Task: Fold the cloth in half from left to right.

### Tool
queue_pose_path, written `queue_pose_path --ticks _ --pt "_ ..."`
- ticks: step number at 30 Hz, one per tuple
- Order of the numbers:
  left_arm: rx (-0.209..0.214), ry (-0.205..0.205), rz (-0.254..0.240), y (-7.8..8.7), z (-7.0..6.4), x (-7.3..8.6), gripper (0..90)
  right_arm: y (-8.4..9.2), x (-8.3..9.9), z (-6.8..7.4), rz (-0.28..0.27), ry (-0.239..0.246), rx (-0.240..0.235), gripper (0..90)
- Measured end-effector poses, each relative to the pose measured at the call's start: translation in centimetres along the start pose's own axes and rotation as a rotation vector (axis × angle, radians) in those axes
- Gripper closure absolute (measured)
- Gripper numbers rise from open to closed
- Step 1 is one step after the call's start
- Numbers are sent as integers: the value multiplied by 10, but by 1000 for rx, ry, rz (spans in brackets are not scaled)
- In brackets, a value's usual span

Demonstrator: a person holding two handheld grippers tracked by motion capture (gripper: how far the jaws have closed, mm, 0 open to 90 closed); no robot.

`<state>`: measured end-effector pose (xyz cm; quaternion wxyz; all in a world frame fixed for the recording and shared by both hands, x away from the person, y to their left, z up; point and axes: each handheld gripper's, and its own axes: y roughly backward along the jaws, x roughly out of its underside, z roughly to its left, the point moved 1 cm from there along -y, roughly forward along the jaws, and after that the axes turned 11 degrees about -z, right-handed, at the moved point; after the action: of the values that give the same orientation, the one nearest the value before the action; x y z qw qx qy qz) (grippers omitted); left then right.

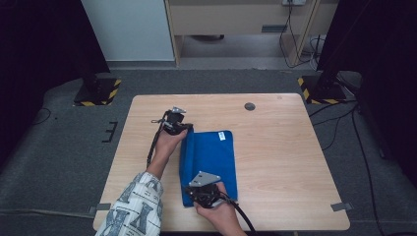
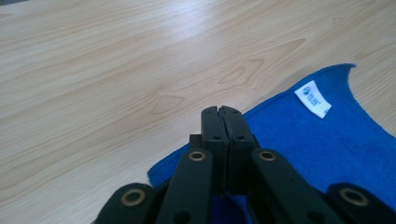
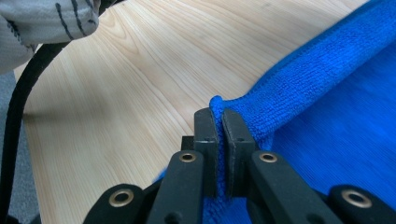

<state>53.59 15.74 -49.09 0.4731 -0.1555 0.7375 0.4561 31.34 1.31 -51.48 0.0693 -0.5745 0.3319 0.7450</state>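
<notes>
My left gripper (image 2: 223,111) is clenched: in the left gripper view its two black jaws meet tip to tip, and blue cloth shows under and behind them, so I read it as pinching the far left corner of the blue towel (image 1: 212,160). In the high view that gripper (image 1: 183,129) sits at the towel's far left corner, with my left hand (image 1: 169,142) behind it and the patterned sleeve (image 1: 135,209) trailing toward the near edge of the counter (image 1: 275,147).

My right gripper (image 3: 220,114) is grasping the towel as well: in the right gripper view a thick hemmed edge of the blue cloth is squeezed between the jaws, poking up just above the tips (a clean pinch, as far as I can see). In the high view it (image 1: 194,192) holds the near left corner, with my right hand (image 1: 221,214) below it and the black cable (image 1: 243,216) running off the near edge.

Between the two grippers the towel's left edge is raised off the counter and stands as a ridge, while the rest lies flat on the light wood, left of the counter's middle. A small white label (image 2: 313,98) sits near the towel's far right corner. A dark round spot (image 1: 250,106) lies on the counter toward its far edge, well apart from the towel.
</notes>
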Motion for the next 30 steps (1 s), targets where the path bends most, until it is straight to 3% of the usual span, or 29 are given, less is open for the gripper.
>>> queue_pose_path --ticks 8,15,21,30 --pt "15 17 -8 -18 -22 -3 885 23 10 -12 13 1 25 860" --pt "29 -3 -4 -29 -43 -8 885 38 18 -22 33 1 44 859" --pt "30 15 -13 -35 -51 -12 885 47 23 -29 27 -12 52 858" --pt "41 -4 -15 -45 -70 -21 884 66 23 -38 25 -7 66 853"
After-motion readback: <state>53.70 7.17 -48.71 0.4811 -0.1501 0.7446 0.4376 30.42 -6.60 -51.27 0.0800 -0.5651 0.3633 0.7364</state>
